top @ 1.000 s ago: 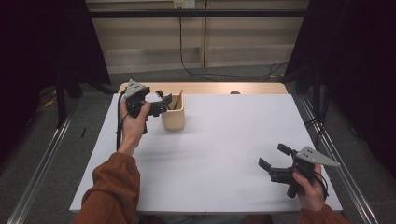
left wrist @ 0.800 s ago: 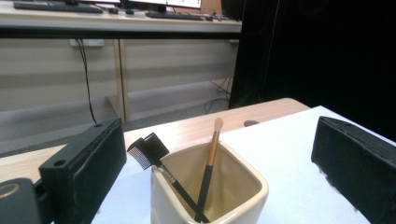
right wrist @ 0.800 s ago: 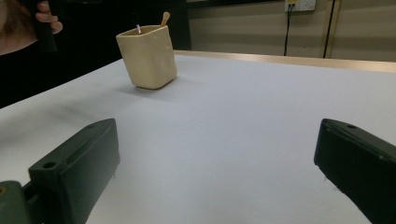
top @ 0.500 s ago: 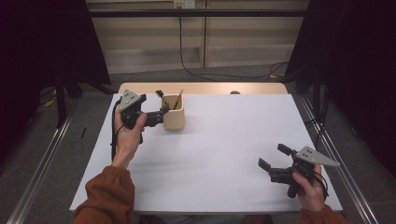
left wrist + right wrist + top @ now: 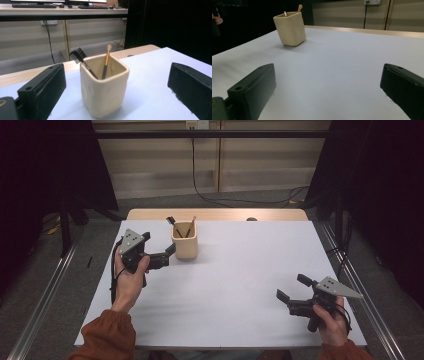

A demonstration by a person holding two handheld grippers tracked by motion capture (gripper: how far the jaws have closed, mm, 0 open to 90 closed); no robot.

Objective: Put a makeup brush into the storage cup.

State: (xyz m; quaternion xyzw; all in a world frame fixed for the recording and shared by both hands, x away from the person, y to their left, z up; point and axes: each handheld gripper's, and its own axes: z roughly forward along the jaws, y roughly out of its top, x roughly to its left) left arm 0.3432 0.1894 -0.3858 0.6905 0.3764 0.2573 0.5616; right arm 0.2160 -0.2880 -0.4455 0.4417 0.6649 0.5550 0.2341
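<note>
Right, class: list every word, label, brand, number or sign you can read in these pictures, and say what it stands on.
None can be read.
The cream cup, the two brushes in it and the white table bear no print.
The left gripper and right gripper show no legible marking.

The high view looks down the desk [image 5: 240, 285]; both gripper views sit low (left nearest) facing the cup [image 5: 102, 87].
</note>
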